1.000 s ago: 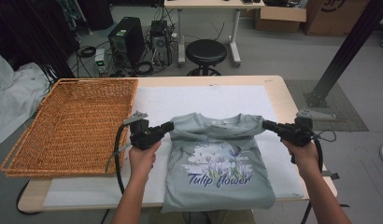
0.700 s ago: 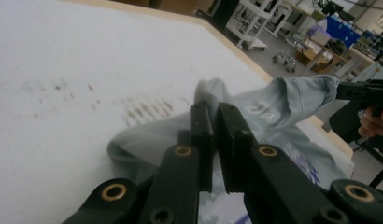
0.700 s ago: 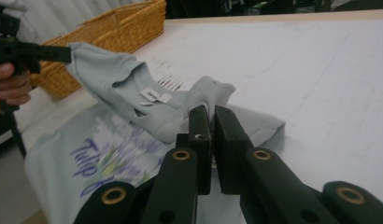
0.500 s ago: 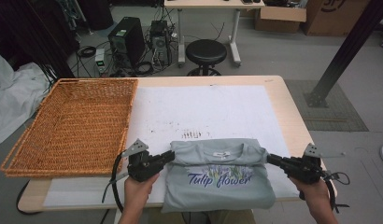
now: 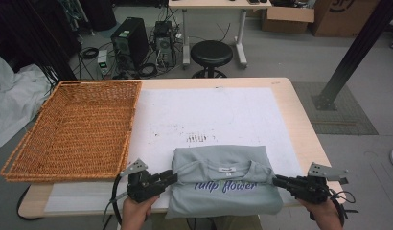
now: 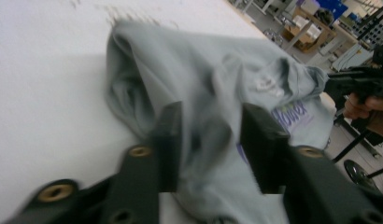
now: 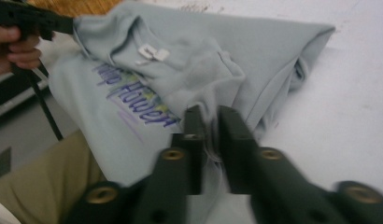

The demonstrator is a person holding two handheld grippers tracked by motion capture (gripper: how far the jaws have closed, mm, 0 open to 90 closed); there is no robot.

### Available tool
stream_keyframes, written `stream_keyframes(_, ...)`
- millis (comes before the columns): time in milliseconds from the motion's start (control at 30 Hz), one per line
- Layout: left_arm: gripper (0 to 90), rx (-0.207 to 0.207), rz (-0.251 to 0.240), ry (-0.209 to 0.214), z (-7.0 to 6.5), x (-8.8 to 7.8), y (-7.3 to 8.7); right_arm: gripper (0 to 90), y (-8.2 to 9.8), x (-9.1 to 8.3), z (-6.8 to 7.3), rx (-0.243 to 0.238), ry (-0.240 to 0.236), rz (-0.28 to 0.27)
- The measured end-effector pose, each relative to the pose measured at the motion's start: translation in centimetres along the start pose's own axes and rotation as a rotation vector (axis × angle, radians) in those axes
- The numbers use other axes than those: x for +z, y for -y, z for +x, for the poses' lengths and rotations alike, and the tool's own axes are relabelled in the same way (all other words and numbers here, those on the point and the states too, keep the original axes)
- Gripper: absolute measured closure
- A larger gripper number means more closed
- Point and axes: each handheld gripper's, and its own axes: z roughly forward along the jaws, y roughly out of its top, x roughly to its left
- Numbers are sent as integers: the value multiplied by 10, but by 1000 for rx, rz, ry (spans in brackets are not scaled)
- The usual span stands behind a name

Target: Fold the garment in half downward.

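The person is finishing a fold of the grey T-shirt point(image 5: 223, 179), lying at the table's point(image 5: 281, 96) near edge. The left gripper point(image 5: 171, 177) and right gripper point(image 5: 277, 180) have just been opening, cloth lying loose between the jaws. Next, probably, comes lifting it into the wicker basket point(image 5: 72, 132), sitting empty at the left.

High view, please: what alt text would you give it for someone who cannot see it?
A grey T-shirt lies folded in half at the near edge of a white-covered table, with the left gripper and right gripper at its sides. A wicker basket sits to the left.
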Motion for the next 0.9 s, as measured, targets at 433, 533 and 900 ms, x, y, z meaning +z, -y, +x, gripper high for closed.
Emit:
stream_keyframes(433,417,1,11,-87,39,47,-48,539,-44,12,-31,-2,100,-146)
stream_keyframes(533,426,15,71,-98,46,59,-53,524,-53,28,-43,-14,139,-84)
stream_keyframes(900,529,135,152,-137,44,69,-51,457,-66,73,-66,-13,176,104)
